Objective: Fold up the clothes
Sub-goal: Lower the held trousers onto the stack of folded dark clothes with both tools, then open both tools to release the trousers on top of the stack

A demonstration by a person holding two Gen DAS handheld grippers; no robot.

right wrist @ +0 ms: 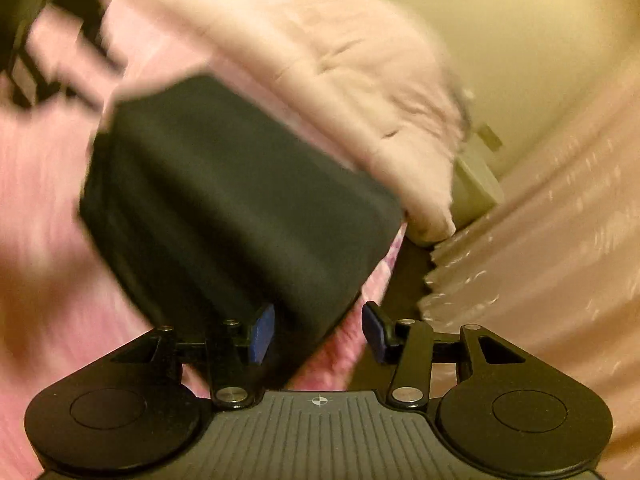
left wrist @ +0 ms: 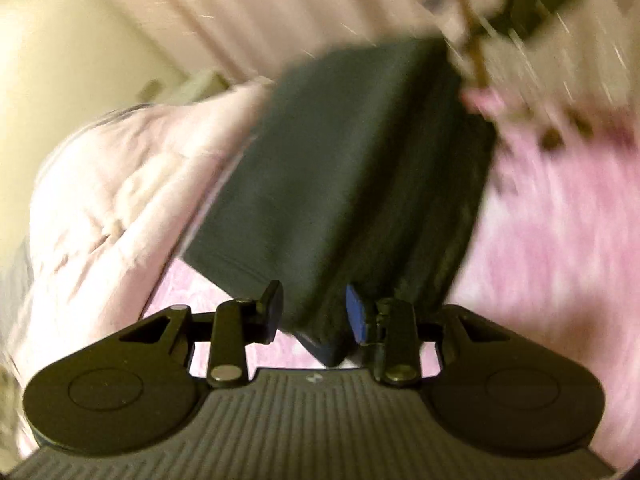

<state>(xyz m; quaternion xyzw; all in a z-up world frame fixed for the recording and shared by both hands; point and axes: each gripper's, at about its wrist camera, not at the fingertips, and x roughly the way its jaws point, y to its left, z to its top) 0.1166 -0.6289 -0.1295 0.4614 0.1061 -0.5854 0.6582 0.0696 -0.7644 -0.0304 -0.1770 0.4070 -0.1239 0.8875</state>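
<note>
- Left wrist view: my left hand-held gripper [left wrist: 316,316] sits over a dark folded garment [left wrist: 340,168] that lies on a pink bedspread [left wrist: 560,220].
- The near edge of the garment runs down between the two fingers. The blue pad on the right finger lies against the cloth, but there is a gap at the left finger, so I read the jaws as parted and not clamping.
- A pale pink quilt [left wrist: 112,184] is bunched to the left of the garment, with a cream wall behind it; the picture is heavily smeared.
- I can read no brand, label or writing here; only a small crosshair mark sits on the ribbed gripper body.
- Right wrist view: my right hand-held gripper [right wrist: 318,334] has its jaws apart, both blue pads showing.
- The same dark garment [right wrist: 224,184] lies as a thick folded block ahead and left; its near corner reaches between the fingers beside the left pad, with pink bedspread [right wrist: 40,184] showing before the right one.
- The quilt [right wrist: 320,60] is heaped behind it, and a pale curtain [right wrist: 560,240] hangs on the right.
- No legible writing here either, just the same crosshair mark.
</note>
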